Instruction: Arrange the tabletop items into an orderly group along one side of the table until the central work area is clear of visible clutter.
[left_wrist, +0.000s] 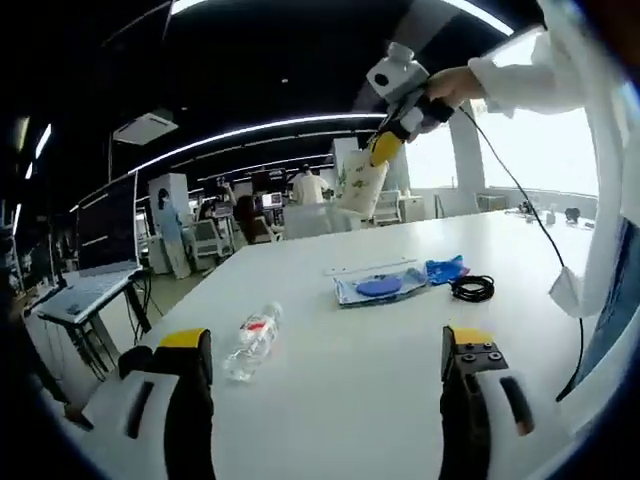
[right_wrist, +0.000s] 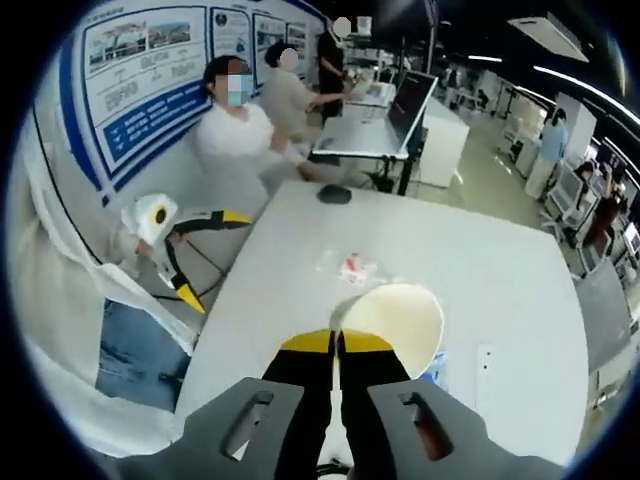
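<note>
My right gripper (right_wrist: 337, 345) pinching the cream paper cup (right_wrist: 395, 318) by its rim, lifted above the white worktop (right_wrist: 500, 280), my left gripper (left_wrist: 325, 350) spread wide, holding nothing, water bottle (left_wrist: 252, 342) lying near it

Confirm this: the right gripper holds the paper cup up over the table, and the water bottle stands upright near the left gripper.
Wrong on the water bottle: the left gripper view shows it lying on its side on the table. The right gripper does hold the paper cup up.

White long sleeve (left_wrist: 520, 75), blue jeans (right_wrist: 140, 350), black tools — yellow-tipped, screwed — left tool (left_wrist: 325, 385), right tool (right_wrist: 337, 345).
</note>
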